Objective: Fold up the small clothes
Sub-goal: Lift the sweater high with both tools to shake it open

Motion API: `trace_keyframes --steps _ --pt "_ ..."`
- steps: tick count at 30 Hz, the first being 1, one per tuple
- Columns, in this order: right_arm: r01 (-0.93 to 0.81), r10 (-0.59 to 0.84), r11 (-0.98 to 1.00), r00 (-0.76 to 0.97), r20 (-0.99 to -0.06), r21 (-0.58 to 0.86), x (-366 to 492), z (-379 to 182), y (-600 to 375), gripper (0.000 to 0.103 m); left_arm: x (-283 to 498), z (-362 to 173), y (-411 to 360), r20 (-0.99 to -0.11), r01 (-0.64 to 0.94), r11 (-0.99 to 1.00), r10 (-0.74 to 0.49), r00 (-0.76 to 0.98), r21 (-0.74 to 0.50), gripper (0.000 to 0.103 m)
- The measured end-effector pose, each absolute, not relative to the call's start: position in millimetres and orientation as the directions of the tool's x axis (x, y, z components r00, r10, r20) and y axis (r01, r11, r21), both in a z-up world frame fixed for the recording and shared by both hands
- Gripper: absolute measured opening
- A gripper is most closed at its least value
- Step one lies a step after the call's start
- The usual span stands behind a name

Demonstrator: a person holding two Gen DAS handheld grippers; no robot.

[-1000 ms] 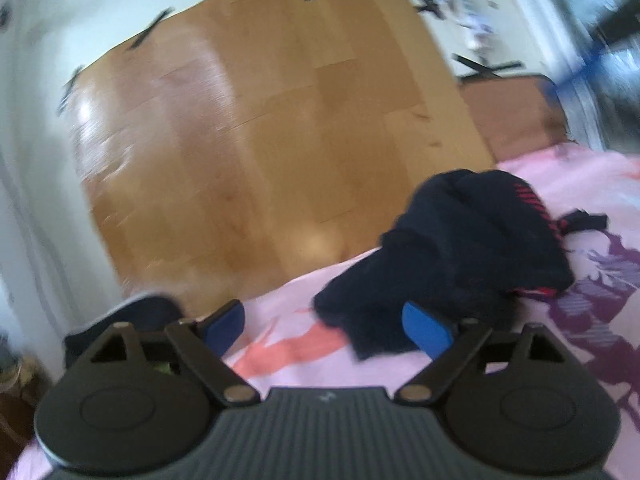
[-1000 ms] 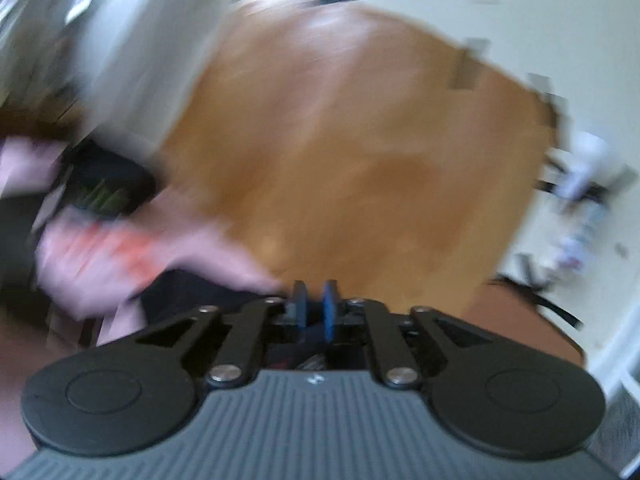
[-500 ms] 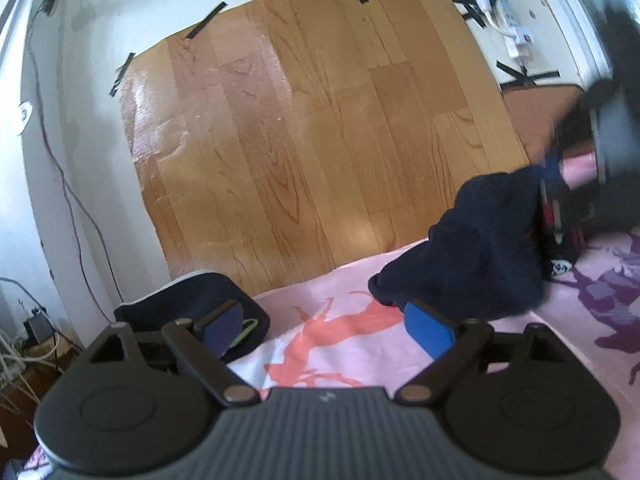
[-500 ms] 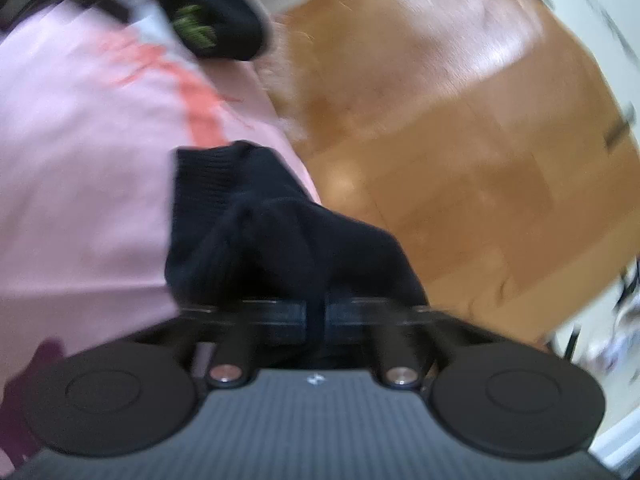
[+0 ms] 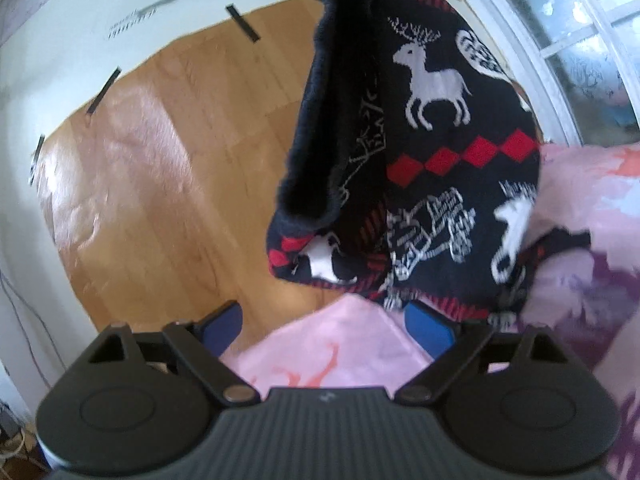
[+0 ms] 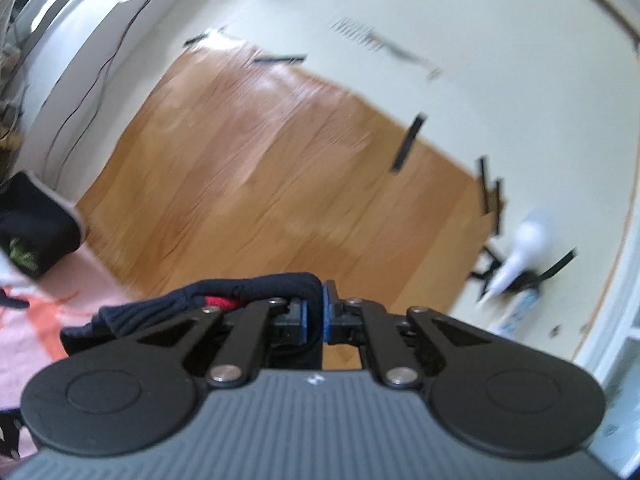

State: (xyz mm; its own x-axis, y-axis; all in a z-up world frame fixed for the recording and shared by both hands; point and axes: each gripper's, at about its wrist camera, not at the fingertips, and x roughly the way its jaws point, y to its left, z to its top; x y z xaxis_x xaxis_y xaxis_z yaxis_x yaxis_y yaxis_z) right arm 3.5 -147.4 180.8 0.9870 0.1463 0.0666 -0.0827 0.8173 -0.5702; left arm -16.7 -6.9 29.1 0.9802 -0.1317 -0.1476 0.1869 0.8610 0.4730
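Sweater (image 5: 432, 152), navy knit with white reindeer, white trucks and rows of red diamonds, hangs in the air in the left wrist view, filling the upper middle and right of the frame. Its top runs out of the frame, and its lower hem dangles just above the pink sheet (image 5: 344, 344), close ahead of the left gripper's right pad. One sleeve or folded edge hangs down on its left side as a dark tube showing the plain navy inside.

Below and behind it lies the wood-grain mat (image 5: 160, 168), taped to the pale floor with black tape strips (image 5: 242, 28) along its edges. The pink sheet, printed with orange and purple shapes, covers the lower right of that view and shows again at the lower left of the right wrist view. A white window frame (image 5: 532, 52) curves down the upper right.

In the right wrist view a dark bag (image 6: 32, 232) sits at the left edge beside the sheet, and a white object (image 6: 520, 256), too blurred to name, lies on the floor at the right.

Left gripper (image 5: 324, 322) has its blue pads spread wide with nothing between them. Right gripper (image 6: 315, 312) has its pads pressed together on a bunched fold of the sweater, whose navy and red cloth spills out to the left over the finger links.
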Motion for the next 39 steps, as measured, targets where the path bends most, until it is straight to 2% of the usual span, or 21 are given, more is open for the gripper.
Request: trace_keyframes --steps 4,9,13,14,15,16,17,18,23,28,31,34,39 --pt "-0.040 0.120 0.815 0.987 0.102 -0.578 -6 191 -157 0.008 -15 45 -24 -0.060 0.181 0.852 -0.175 0.983 0.491 0.101" --pt "0.024 0.064 0.822 0.989 0.133 -0.570 -16 192 -178 0.008 6 52 -41 -0.041 0.183 0.811 -0.192 0.980 0.555 0.101" --pt "0.066 0.021 0.825 0.989 0.147 -0.561 -30 189 -195 0.008 21 62 -49 -0.038 0.195 0.804 -0.210 0.977 0.562 0.096" --pt "0.077 0.009 0.829 0.988 0.151 -0.554 -33 189 -200 0.008 23 65 -51 -0.049 0.213 0.803 -0.224 0.973 0.556 0.090" --pt "0.085 0.001 0.831 0.988 0.155 -0.550 -36 189 -203 0.008 25 66 -53 -0.069 0.241 0.800 -0.244 0.967 0.549 0.068" --pt "0.095 -0.008 0.833 0.987 0.159 -0.546 -38 189 -207 0.008 28 69 -57 -0.100 0.278 0.796 -0.267 0.958 0.538 0.038" --pt "0.104 -0.017 0.834 0.987 0.162 -0.541 -40 189 -211 0.008 29 72 -59 -0.124 0.306 0.796 -0.284 0.951 0.523 0.024" --pt "0.110 -0.025 0.838 0.986 0.164 -0.534 -41 190 -214 0.008 30 76 -60 -0.144 0.336 0.804 -0.305 0.941 0.491 0.006" --pt "0.145 -0.046 0.860 0.977 0.210 -0.489 -47 201 -229 0.008 23 129 -33 -0.065 0.333 0.898 -0.329 0.942 0.287 0.005" --pt "0.143 -0.022 0.904 0.956 0.291 -0.402 -60 235 -240 0.008 -11 212 6 0.143 0.267 0.952 -0.289 0.947 0.152 0.005" --pt "0.123 0.007 0.925 0.941 0.339 -0.359 -69 261 -243 0.008 -38 257 20 0.256 0.261 0.958 -0.284 0.924 0.122 0.006" --pt "0.100 0.036 0.940 0.922 0.384 -0.327 -80 288 -245 0.008 -63 300 27 0.367 0.228 0.963 -0.265 0.892 0.142 0.006" --pt "0.069 0.068 0.954 0.899 0.432 -0.292 -92 324 -250 0.008 -87 342 30 0.414 0.223 0.959 -0.278 0.867 0.176 0.007"
